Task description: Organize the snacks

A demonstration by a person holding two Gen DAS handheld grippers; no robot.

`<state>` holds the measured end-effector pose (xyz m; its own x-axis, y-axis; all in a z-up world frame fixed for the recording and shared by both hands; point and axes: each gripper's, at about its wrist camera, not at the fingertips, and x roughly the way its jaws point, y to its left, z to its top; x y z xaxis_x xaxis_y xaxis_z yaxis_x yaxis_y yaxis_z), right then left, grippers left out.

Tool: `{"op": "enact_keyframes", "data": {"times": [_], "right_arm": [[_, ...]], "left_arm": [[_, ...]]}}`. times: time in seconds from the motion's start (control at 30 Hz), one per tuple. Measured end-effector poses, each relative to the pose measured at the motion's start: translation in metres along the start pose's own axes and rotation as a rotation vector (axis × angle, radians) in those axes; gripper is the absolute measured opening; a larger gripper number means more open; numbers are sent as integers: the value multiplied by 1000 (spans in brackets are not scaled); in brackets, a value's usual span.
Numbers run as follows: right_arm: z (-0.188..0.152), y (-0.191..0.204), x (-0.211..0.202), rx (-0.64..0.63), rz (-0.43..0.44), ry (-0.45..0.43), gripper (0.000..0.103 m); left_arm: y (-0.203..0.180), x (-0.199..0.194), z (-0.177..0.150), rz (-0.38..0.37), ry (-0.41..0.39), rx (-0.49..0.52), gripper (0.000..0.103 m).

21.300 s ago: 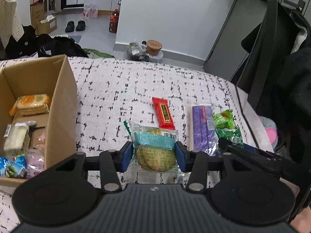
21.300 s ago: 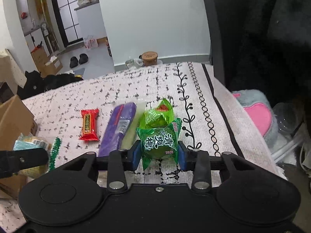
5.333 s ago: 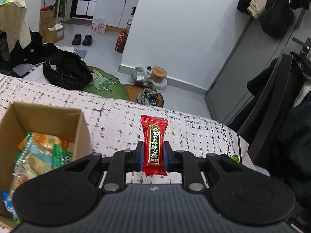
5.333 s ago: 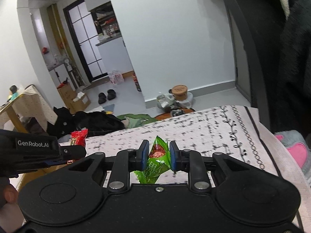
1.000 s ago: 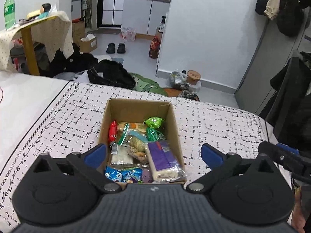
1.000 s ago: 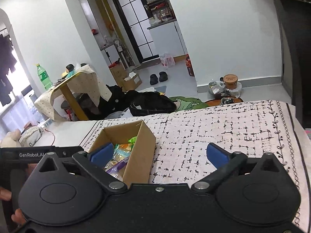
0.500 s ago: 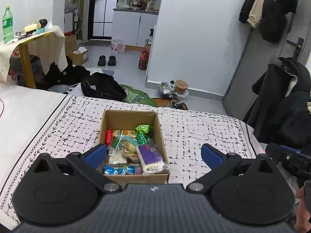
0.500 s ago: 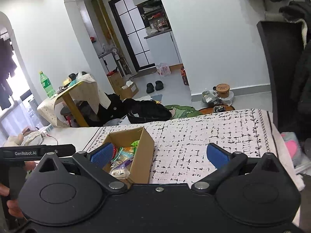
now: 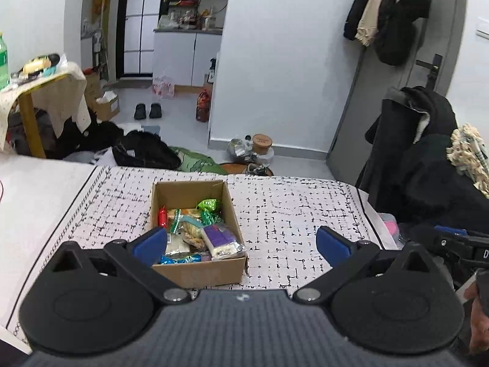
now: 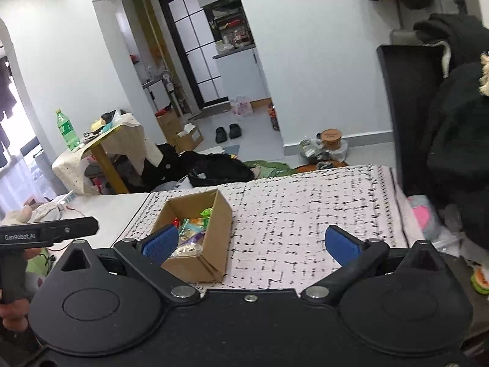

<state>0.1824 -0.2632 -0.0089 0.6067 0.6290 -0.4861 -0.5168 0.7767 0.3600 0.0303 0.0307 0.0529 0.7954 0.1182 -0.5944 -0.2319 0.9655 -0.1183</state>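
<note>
A brown cardboard box point(image 9: 195, 270) point(image 10: 215, 235) stands on the black-and-white patterned cloth point(image 9: 293, 214) point(image 10: 293, 214). Several wrapped snacks fill it, among them a purple pack point(image 9: 220, 238), a red bar point(image 9: 162, 215) and a green candy point(image 9: 207, 204). My left gripper point(image 9: 241, 243) is held high and well back from the box, open, nothing between its blue pads. My right gripper point(image 10: 250, 243) is likewise raised and back, open and empty. The other tool shows at each view's edge.
A chair draped with dark coats point(image 9: 428, 159) stands at the cloth's right edge. A small covered table with a green bottle point(image 10: 65, 128) is far left. Bags, slippers point(image 9: 148, 110) and a jar point(image 9: 261, 142) lie on the floor beyond.
Both grippers have pulled further back and up, so the box looks smaller and more of the room shows. Both stay open and empty.
</note>
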Motion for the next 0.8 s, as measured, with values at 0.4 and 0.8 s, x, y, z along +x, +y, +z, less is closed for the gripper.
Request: {"op": "enact_keyframes", "data": {"times": [0.4,0.8], "right_arm": [[-16,13,-35,-12,6,7,103],[-24,52,-48,-125,-2,-11,103]], "left_arm": [[0,-41,-18,10,-23,37,103],[16,-72,-32,17,-52,42,103]]}}
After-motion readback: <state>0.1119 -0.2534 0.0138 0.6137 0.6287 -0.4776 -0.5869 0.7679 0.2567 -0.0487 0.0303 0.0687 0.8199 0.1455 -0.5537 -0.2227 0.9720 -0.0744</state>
